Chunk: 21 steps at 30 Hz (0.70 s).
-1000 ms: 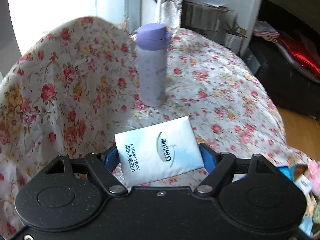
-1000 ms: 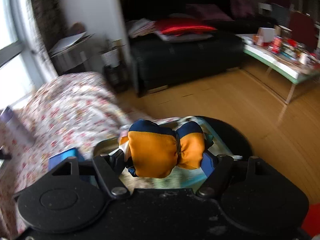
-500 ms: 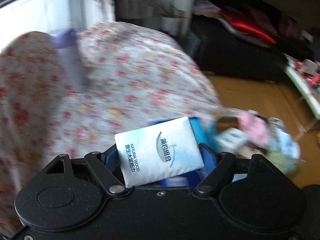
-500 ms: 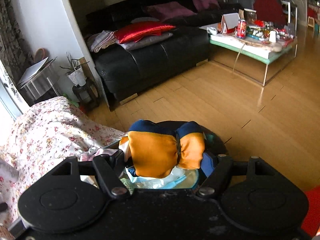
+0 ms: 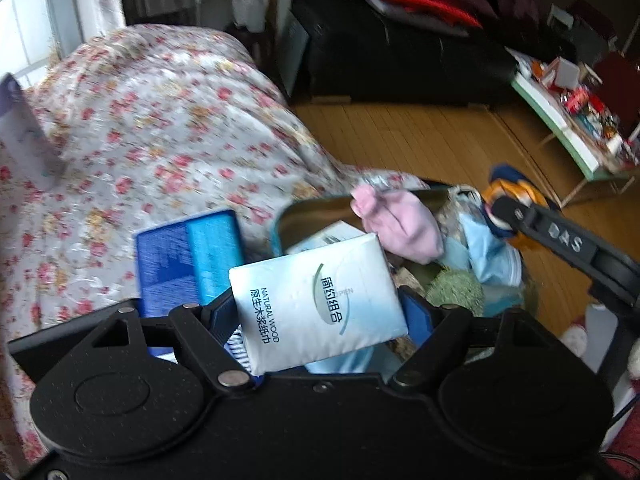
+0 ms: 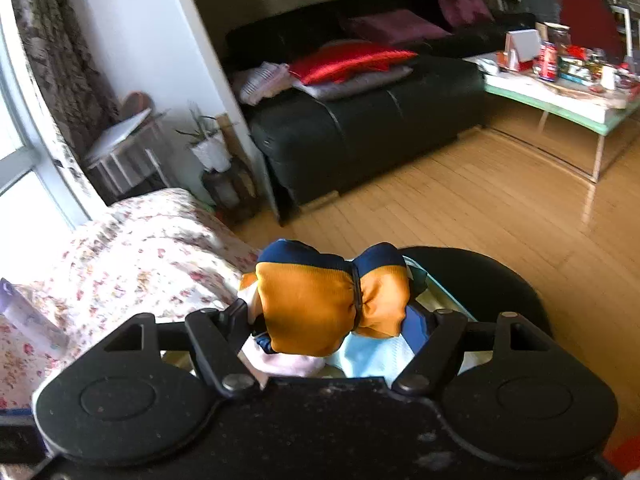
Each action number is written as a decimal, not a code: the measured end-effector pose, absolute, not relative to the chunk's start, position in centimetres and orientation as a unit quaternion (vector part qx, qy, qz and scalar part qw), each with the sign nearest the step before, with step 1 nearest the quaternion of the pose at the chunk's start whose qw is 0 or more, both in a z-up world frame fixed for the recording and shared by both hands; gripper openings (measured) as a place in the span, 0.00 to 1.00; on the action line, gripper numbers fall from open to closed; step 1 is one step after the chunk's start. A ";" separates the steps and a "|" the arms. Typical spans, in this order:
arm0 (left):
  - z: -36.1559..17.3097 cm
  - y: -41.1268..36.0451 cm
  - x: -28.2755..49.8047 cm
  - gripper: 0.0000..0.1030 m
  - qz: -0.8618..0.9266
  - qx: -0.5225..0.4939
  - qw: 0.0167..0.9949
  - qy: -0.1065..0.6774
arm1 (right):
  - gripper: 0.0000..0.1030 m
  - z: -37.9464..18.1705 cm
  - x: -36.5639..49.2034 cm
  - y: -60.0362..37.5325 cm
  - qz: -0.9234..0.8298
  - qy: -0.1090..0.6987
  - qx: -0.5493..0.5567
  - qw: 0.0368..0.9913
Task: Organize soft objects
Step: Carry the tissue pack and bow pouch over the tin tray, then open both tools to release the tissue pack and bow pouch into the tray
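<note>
My left hand-held gripper (image 5: 320, 316) is clamped on a tissue pack (image 5: 318, 302), white-blue with printed text, tilted, pinched at both side edges by the blue pads. My right hand-held gripper (image 6: 336, 320) is closed on an orange-and-navy cloth bundle (image 6: 328, 304) cinched by a dark band; it fills the gap between the fingers.

Left view: the pack sits above a bin (image 5: 316, 206) with a dark-gold inner wall. I see a pink cloth (image 5: 400, 224) draped at the bin's rim, light blue fabric (image 5: 486, 248) and a green fuzzy thing (image 5: 456, 290) inside, plus another white pack (image 5: 324, 236) partly hidden behind mine. The right tool's black arm marked "DAS" (image 5: 560, 240) reaches in from the right, with the orange bundle (image 5: 516, 192) at its tip, over the bin's far side. A blue box (image 5: 188, 256) lies just left of the bin on the floral cloth (image 5: 152, 128). A blurred purple-white bottle (image 5: 24, 136) stands at the left edge.

Right view: under the bundle I make out pink cloth (image 6: 280, 362) and light blue fabric (image 6: 372, 356), on a black round surface (image 6: 480, 276). The floral cloth (image 6: 140, 256) is to the left. Beyond: wood floor (image 6: 480, 208), black sofa (image 6: 360, 120) with a red cushion (image 6: 348, 60), and a cluttered green-edged bench (image 6: 560, 92) at right.
</note>
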State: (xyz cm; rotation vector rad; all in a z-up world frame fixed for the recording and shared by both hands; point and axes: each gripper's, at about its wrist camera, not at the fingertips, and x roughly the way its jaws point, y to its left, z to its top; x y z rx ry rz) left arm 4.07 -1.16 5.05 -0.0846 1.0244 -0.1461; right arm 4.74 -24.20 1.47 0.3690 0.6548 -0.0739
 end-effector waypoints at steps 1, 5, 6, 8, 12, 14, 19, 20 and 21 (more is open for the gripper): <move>4.6 -1.6 4.2 0.74 -0.073 -0.039 0.865 0.495 | 0.70 1.2 5.0 -24.2 -0.033 0.322 0.179 0.929; 3.1 -2.9 4.6 0.74 -0.077 -0.038 0.855 0.511 | 0.71 0.7 5.4 -24.0 -0.024 0.329 0.174 0.928; 2.9 -3.1 4.7 0.74 -0.077 -0.038 0.854 0.513 | 0.71 0.7 5.3 -24.0 -0.022 0.328 0.176 0.928; 2.7 -3.5 4.8 0.74 -0.078 -0.037 0.852 0.516 | 0.71 0.7 5.2 -24.1 -0.017 0.326 0.177 0.928; 2.4 -4.2 4.9 0.75 -0.080 -0.029 0.852 0.517 | 0.73 0.5 5.1 -24.0 -0.011 0.322 0.169 0.932; 2.2 -4.4 4.9 0.75 -0.078 -0.027 0.852 0.517 | 0.78 0.6 4.9 -23.9 -0.012 0.316 0.167 0.934; 2.1 -4.0 4.7 0.79 -0.073 -0.042 0.851 0.518 | 0.79 0.7 4.8 -24.3 -0.007 0.310 0.175 0.934; 2.2 -4.0 4.7 0.79 -0.073 -0.044 0.852 0.517 | 0.79 0.7 4.8 -24.3 -0.007 0.311 0.176 0.934; 2.3 -3.9 4.6 0.79 -0.072 -0.044 0.852 0.517 | 0.79 0.6 4.8 -24.3 -0.007 0.312 0.178 0.933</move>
